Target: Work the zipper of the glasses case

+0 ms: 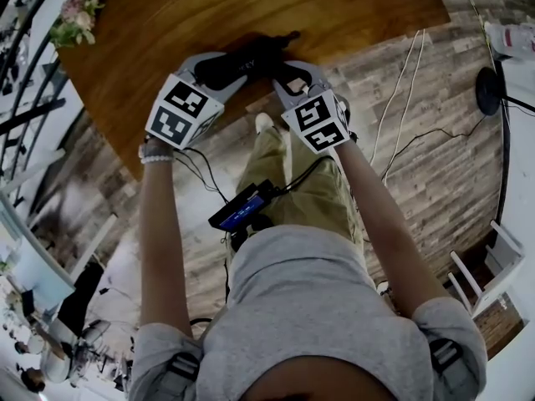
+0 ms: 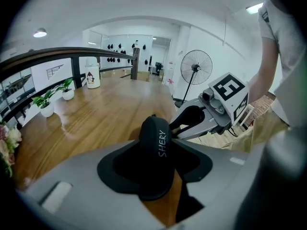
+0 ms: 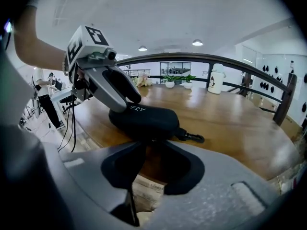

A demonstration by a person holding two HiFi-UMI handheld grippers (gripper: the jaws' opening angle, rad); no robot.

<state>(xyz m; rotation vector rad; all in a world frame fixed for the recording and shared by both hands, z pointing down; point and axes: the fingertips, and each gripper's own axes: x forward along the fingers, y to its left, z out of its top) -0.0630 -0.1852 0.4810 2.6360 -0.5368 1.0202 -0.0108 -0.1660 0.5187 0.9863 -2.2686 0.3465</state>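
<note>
The left tongs (image 2: 154, 163) are clenched on one end of the case (image 2: 156, 137), which fills the gap between the pads and points away along their line. The right tongs (image 3: 153, 156) are released: the pads stand wide apart with nothing pressed between them, only the counter's edge and the floor showing through the gap. Their tips sit just short of the long side of the case, near its middle.

The case lies flat on the wooden counter (image 3: 230, 119), close to the edge nearest the person, and the two tongs come at it from that side. At the end away from the left tongs a small black tab (image 3: 193, 138) sticks out onto the wood; it may be the zipper pull or a strap loop, and I cannot tell which.

By my reading the task is at its start. The case is steadied, which is the one part done. The shell looks shut all round, with no gap along any seam that I can see. Still to do: get the right tongs onto the pull, close them, and run the zipper along.
</note>
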